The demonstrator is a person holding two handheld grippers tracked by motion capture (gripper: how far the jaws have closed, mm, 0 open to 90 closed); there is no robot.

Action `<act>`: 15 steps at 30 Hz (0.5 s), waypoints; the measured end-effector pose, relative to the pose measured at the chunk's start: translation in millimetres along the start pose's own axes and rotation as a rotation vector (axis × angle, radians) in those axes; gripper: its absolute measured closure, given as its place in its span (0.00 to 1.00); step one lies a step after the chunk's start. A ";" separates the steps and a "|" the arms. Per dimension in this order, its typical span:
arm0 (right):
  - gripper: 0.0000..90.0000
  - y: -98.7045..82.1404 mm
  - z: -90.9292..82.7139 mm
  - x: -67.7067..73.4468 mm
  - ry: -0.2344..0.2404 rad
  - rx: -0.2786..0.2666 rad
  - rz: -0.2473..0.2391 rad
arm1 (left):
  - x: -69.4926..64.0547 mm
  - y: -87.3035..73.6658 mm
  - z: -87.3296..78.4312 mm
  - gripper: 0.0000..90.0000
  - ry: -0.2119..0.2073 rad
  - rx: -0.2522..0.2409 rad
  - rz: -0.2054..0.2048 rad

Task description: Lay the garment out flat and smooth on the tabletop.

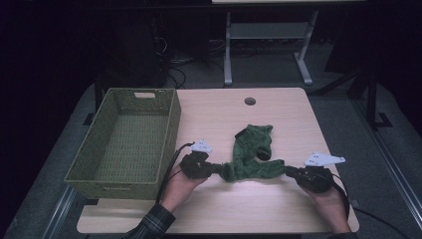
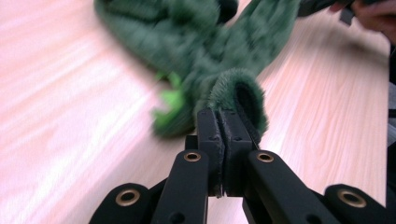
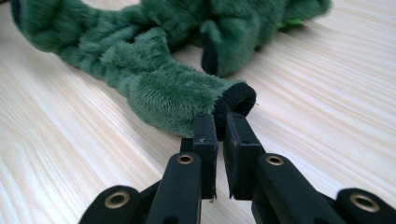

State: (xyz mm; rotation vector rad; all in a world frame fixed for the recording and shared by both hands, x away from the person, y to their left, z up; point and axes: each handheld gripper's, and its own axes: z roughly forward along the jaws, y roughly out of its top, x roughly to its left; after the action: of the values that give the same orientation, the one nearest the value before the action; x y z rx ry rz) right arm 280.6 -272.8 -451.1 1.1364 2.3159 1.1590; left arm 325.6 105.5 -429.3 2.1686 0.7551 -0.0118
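A fuzzy green garment [image 1: 253, 157] with black trim lies crumpled on the wooden table [image 1: 219, 114]. My left gripper [image 1: 219, 169] is shut on its left end, where a black-lined green edge [image 2: 238, 95] is pinched between the jaws [image 2: 223, 123]. My right gripper [image 1: 287, 170] is shut on the right end, its jaws [image 3: 221, 126] clamping a black cuff [image 3: 236, 100] of the green garment [image 3: 154, 70]. The cloth stretches low between the two grippers, and the rest bunches toward the far side. A hand holds each gripper from the near edge.
A green woven basket [image 1: 124, 144] stands on the table's left side, its inside bare. A round cable hole [image 1: 250, 101] sits near the far edge. Beyond the table is a dark floor with a grey desk frame [image 1: 268, 45].
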 end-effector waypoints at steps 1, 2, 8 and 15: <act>0.93 -1.4 -1.8 -1.5 -0.004 0.003 0.002 | 1.2 -2.3 1.0 0.98 0.002 0.012 -0.007; 0.93 -3.2 -4.3 -2.8 -0.009 0.007 0.011 | 3.1 -4.6 3.0 0.98 0.009 0.029 -0.011; 0.84 -10.9 -11.5 -9.5 -0.028 0.012 0.020 | 4.7 -3.7 1.3 0.84 0.040 0.026 -0.028; 0.83 -4.1 -18.2 -8.7 -0.027 -0.049 0.005 | -10.7 9.0 -10.4 0.94 -0.027 -0.046 -0.015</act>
State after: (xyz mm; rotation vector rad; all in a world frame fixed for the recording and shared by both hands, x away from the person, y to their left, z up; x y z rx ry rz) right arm 273.5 -290.6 -443.5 1.1342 2.2530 1.1882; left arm 319.1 103.0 -413.4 2.1148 0.7496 -0.0310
